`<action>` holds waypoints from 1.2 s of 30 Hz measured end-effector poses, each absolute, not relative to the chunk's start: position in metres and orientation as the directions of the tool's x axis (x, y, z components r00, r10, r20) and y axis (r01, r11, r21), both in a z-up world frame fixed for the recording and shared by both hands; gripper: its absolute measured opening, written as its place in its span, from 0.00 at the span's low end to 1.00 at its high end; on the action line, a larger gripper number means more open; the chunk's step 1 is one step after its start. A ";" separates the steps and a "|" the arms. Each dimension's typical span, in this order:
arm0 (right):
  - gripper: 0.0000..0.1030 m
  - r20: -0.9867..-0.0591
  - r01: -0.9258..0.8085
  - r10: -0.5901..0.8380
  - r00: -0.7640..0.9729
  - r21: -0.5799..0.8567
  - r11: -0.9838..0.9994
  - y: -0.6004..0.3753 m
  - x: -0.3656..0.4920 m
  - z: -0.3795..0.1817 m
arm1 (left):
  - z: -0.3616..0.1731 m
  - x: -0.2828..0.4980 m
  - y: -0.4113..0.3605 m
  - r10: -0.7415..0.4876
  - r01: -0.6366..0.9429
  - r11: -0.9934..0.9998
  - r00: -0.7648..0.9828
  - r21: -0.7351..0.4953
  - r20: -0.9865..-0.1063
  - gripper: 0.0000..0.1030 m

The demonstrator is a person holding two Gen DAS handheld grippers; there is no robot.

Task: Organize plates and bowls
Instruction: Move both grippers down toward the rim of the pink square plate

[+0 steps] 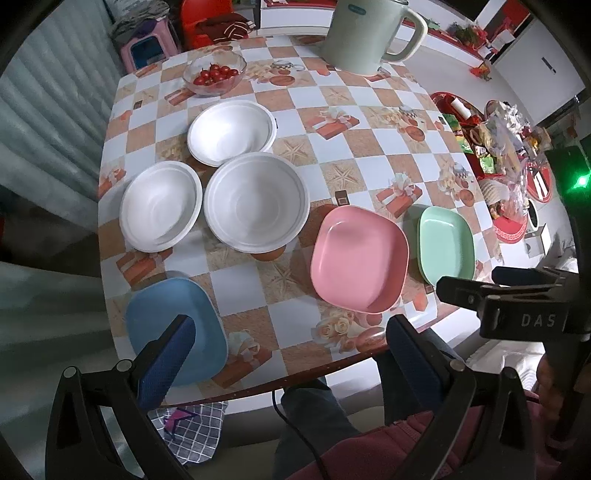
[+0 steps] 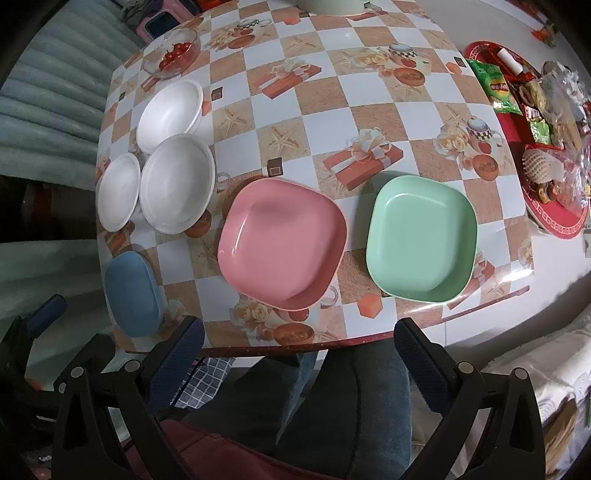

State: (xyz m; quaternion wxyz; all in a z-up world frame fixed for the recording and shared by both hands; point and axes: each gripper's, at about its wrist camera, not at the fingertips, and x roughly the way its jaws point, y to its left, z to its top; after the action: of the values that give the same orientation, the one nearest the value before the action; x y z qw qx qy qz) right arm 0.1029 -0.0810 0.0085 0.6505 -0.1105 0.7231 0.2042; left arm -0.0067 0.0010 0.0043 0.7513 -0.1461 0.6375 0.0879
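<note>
1. Table (image 2: 369, 122): checked cloth printed with gift boxes and starfish; carries all the dishes; its near edge runs just ahead of both claws
2. Kettle (image 1: 364, 33), pale green, upright at the far edge of the table
3. Pink plate (image 2: 282, 243): square with rounded corners, near the front edge, centre; just beside the green plate (image 2: 421, 236) on its right, a strip of cloth showing between them
4. Blue plate (image 1: 175, 328): front left corner of the table, well apart from the pink plate; looks turned upside down
5. Three white bowls (image 1: 256, 201), (image 1: 160, 210), (image 1: 232, 133): clustered on the left half, rims close or touching; cannot tell which; all empty
6. Glass bowl (image 1: 215, 72) holding red tomatoes, behind the white bowls
7. Left claw (image 1: 291, 332): released, fingers spread wide, nothing between them; hovers over the near edge, one finger in front of the blue plate
8. Right claw (image 2: 299, 334): released, empty, hovering short of the pink and green plates
</note>
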 end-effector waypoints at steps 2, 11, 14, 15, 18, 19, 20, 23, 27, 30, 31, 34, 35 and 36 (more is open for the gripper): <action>1.00 -0.987 -0.432 0.094 -0.129 0.141 0.891 -0.080 0.102 0.008 | 0.004 -0.008 0.002 -0.032 -0.321 0.943 0.176 -0.088 -0.984 1.00; 1.00 -0.991 -0.436 0.079 -0.112 0.121 0.892 -0.078 0.094 0.007 | -0.003 -0.016 0.002 -0.017 -0.304 0.950 0.168 -0.068 -0.986 1.00; 1.00 -0.990 -0.437 0.076 -0.119 0.121 0.891 -0.081 0.089 0.005 | -0.007 -0.019 0.002 -0.028 -0.302 0.950 0.160 -0.076 -0.987 1.00; 1.00 -0.990 -0.437 0.075 -0.119 0.120 0.892 -0.082 0.087 0.005 | -0.009 -0.020 0.002 -0.033 -0.301 0.950 0.155 -0.079 -0.987 1.00; 1.00 -0.989 -0.424 0.076 -0.131 0.125 0.897 -0.088 0.084 0.002 | -0.015 -0.021 -0.004 -0.044 -0.292 0.953 0.135 -0.082 -0.990 1.00; 1.00 -0.987 -0.415 0.077 -0.141 0.130 0.900 -0.091 0.084 -0.001 | -0.017 -0.021 -0.004 -0.043 -0.290 0.954 0.133 -0.081 -0.990 1.00; 1.00 -0.986 -0.409 0.076 -0.147 0.131 0.903 -0.093 0.083 -0.002 | -0.019 -0.022 -0.005 -0.044 -0.289 0.954 0.127 -0.080 -0.991 1.00; 1.00 -0.982 -0.395 0.071 -0.176 0.137 0.908 -0.100 0.084 -0.010 | -0.028 -0.023 -0.009 -0.060 -0.302 0.949 0.091 -0.085 -0.994 1.00; 1.00 -0.981 -0.423 0.052 -0.188 0.128 0.897 -0.104 0.089 -0.017 | -0.033 -0.019 -0.013 -0.072 -0.338 0.937 0.056 -0.087 -0.996 1.00; 1.00 -0.979 -0.448 0.049 -0.197 0.134 0.884 -0.109 0.096 -0.022 | -0.040 -0.014 -0.018 -0.066 -0.370 0.926 0.020 -0.069 -0.998 1.00; 1.00 -0.979 -0.455 0.047 -0.199 0.135 0.880 -0.111 0.100 -0.024 | -0.042 -0.012 -0.019 -0.064 -0.379 0.923 0.009 -0.062 -0.998 1.00; 1.00 -0.977 -0.476 0.052 -0.207 0.147 0.867 -0.116 0.111 -0.029 | -0.050 -0.009 -0.026 -0.073 -0.410 0.911 -0.034 -0.052 -0.997 1.00; 1.00 -0.976 -0.487 0.047 -0.211 0.147 0.861 -0.117 0.116 -0.031 | -0.053 -0.007 -0.028 -0.074 -0.430 0.901 -0.048 -0.047 -0.996 1.00; 1.00 -0.975 -0.498 0.042 -0.217 0.148 0.855 -0.119 0.120 -0.033 | -0.055 -0.006 -0.030 -0.078 -0.445 0.895 -0.055 -0.046 -0.995 1.00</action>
State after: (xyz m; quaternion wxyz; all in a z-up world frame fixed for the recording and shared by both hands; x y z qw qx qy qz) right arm 0.1200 -0.1187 -0.0327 0.6069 -0.1523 0.7477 0.2225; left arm -0.0062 -0.0295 -0.0551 0.6623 -0.1833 0.7132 0.1383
